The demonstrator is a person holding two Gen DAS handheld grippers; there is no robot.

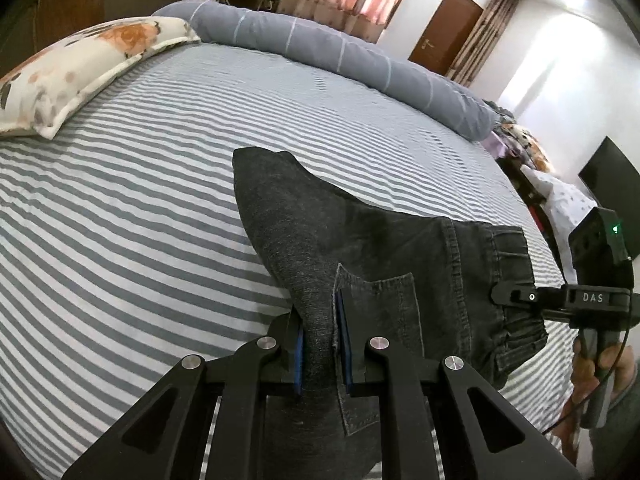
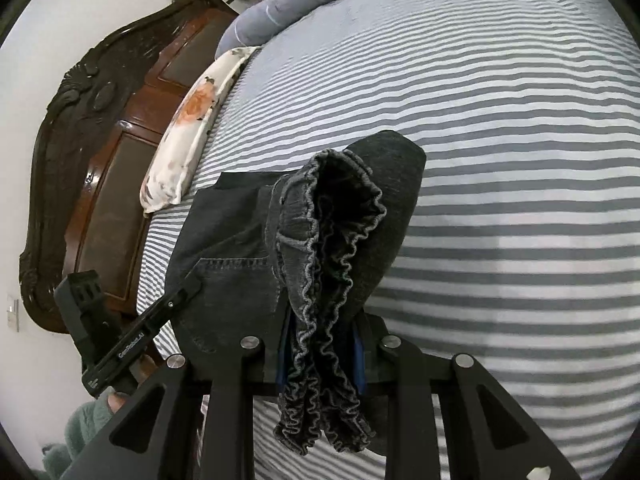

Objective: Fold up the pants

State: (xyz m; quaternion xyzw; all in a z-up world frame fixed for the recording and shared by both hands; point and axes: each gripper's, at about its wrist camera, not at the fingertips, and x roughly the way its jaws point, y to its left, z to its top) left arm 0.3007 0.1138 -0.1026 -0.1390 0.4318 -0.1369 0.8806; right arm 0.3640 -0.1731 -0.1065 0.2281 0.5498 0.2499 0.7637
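Both grippers clamp the pants: left gripper (pocket), right gripper the waistband.

Your left gripper points forward and downward, its two blue-padded fingers drawn close together and clamped on a fold of the dark pants. Your right gripper points downward at a similar slant, its pads likewise pressed in on the gathered waistband. In the left wrist view, your right hand wraps the handle of the right gripper at the right edge. In the right wrist view, your left gripper appears at lower left, with a fingertip and a green sleeve below it.
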